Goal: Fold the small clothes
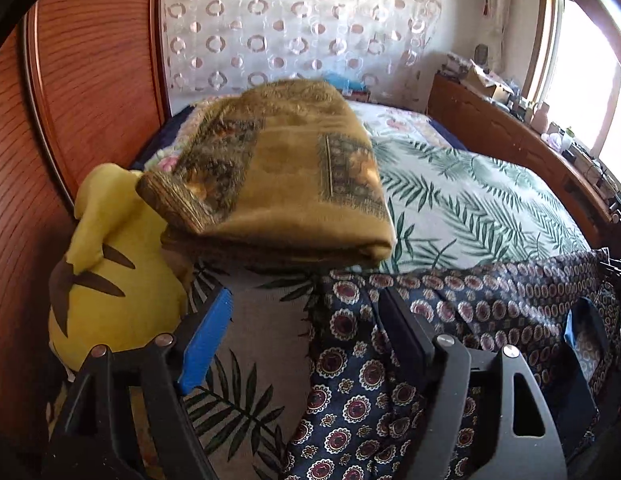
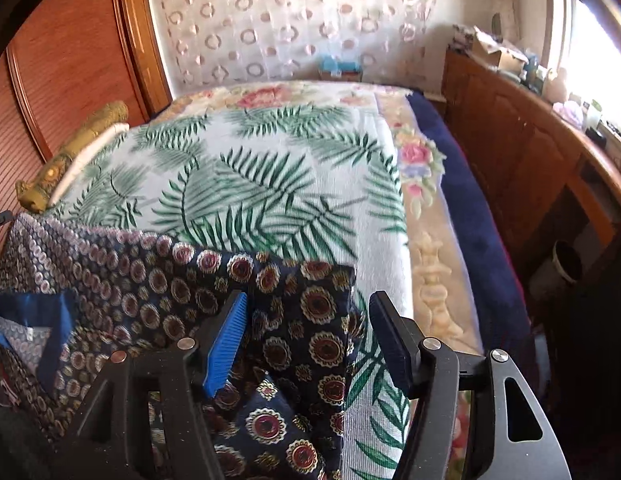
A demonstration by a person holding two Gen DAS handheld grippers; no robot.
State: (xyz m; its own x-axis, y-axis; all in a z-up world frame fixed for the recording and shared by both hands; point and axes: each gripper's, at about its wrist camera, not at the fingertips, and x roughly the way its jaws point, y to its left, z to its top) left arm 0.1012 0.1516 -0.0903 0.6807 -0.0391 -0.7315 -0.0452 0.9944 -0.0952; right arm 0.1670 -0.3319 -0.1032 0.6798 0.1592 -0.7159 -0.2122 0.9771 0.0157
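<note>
A navy shirt (image 1: 450, 304) printed with round red-and-gold medallions lies spread across the near end of a bed covered by a white palm-leaf bedspread (image 2: 250, 180). Its blue-lined collar (image 2: 34, 320) shows at the left of the right wrist view. My left gripper (image 1: 304, 296) is open over the shirt's left edge, where the shirt meets the bedspread. My right gripper (image 2: 309, 298) is open above the shirt's (image 2: 170, 280) right corner. Fabric lies below both pairs of fingers, and neither pair of pads presses on it.
A folded ochre blanket (image 1: 278, 168) and a yellow plush toy (image 1: 110, 272) sit at the bed's left side by a wooden wardrobe (image 1: 70, 80). A cluttered wooden cabinet (image 2: 510, 140) runs along the right, with a white bin (image 2: 562, 268) on the floor beside it.
</note>
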